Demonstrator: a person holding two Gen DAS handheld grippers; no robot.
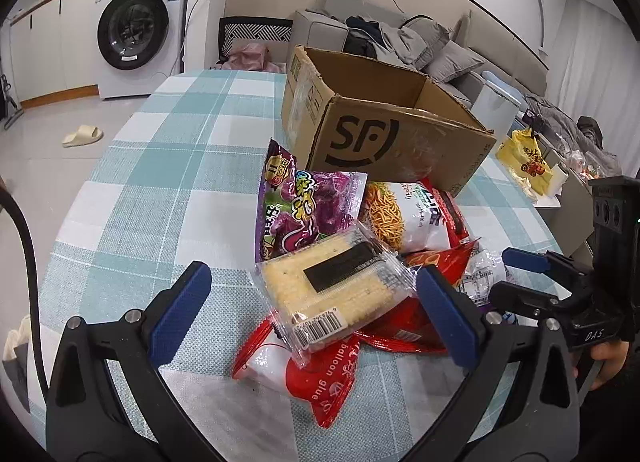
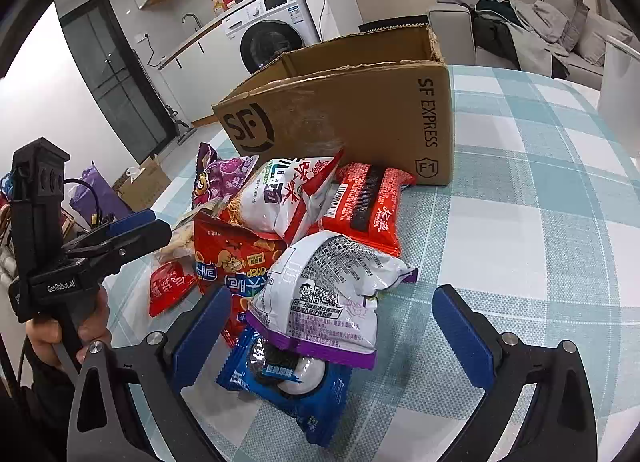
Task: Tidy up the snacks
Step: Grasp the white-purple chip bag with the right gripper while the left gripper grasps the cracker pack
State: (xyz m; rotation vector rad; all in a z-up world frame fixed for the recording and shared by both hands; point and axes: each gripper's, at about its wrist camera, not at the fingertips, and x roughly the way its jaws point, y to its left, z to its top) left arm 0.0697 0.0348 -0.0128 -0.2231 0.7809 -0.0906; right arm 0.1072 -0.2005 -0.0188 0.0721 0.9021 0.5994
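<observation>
Over the snack pile (image 1: 360,262), both grippers hover spread.

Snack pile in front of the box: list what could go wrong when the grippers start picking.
1. The cracker packet lies on top of other bags, so the open left gripper may drag neighbours along.
2. The white-and-purple bag rests on the blue cookie pack; lifting either could tip the heap.
3. The cardboard box has a tall wall that could catch a low-carried packet.
</observation>
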